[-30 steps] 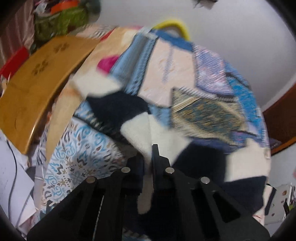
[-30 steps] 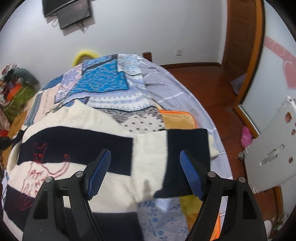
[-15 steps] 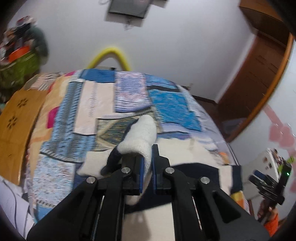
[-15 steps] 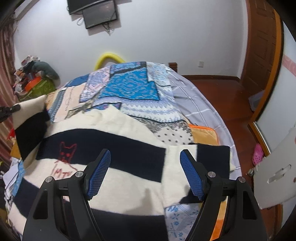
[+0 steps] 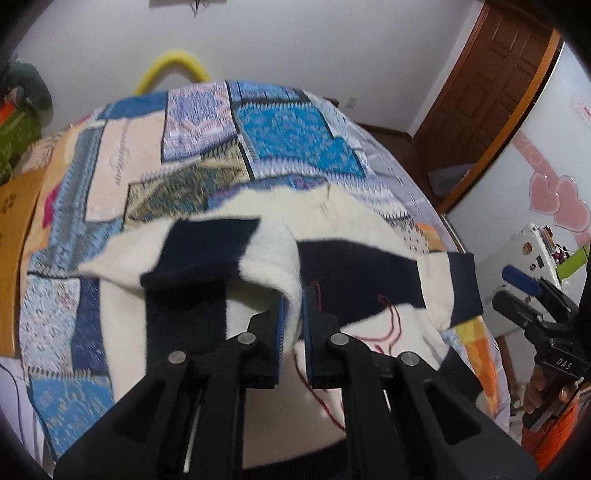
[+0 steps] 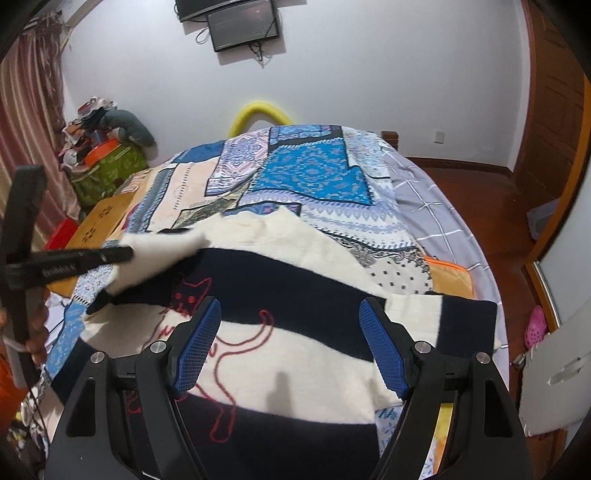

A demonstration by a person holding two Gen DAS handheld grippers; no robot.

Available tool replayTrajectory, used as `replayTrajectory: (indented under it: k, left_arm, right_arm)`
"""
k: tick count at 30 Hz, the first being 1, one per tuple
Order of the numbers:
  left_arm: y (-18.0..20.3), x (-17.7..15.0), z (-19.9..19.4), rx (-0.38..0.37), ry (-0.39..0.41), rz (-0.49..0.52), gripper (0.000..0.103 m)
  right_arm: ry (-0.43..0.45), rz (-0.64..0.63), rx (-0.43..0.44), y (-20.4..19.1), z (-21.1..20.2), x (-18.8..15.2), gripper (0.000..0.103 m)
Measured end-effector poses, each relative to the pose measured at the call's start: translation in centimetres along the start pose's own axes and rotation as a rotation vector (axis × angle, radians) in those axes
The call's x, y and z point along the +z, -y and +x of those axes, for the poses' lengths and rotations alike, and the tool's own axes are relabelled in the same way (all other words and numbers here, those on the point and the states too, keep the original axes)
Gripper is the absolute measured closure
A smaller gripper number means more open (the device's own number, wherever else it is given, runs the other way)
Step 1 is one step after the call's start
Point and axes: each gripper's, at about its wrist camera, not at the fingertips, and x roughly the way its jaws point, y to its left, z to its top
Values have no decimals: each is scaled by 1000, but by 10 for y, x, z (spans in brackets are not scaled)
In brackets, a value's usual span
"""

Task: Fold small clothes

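The left gripper [image 5: 293, 325] pinches the cream-and-navy sweater's sleeve [image 5: 229, 254], lifted over the sweater [image 5: 369, 236] just ahead.

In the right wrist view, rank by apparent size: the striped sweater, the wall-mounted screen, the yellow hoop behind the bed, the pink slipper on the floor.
1. Striped sweater, largest by far, though nearest the camera.
2. and 3. Wall-mounted screen and yellow hoop: look similar, not ranked.
4. Pink slipper, smallest.

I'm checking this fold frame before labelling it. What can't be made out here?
- Sweater hem: cut off by the bottom edge and the right gripper body, right wrist view.
- Red cat embroidery: mostly behind the left gripper and the lifted sleeve, left wrist view.
- Quilt pattern: motion-blurred, left wrist view.
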Motion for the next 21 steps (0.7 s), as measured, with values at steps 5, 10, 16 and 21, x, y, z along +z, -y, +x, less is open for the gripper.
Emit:
replayTrajectory:
  k: [5, 10, 16, 21]
  left_arm:
    - [-4, -1, -13, 10, 14, -1, 65]
    - [-26, 2, -45, 63, 101, -23, 47]
    - [-73, 1, -65, 165, 126, -64, 47]
    - [-115, -13, -71, 223, 111, -111, 47]
  right_arm:
    - [1, -25, 29, -15, 4, 9, 29]
    - [-9, -86, 70, -39, 14, 22, 29]
    - [-36, -190, 113, -79, 34, 37, 29]
    - [-73, -259, 146, -113, 57, 38, 28]
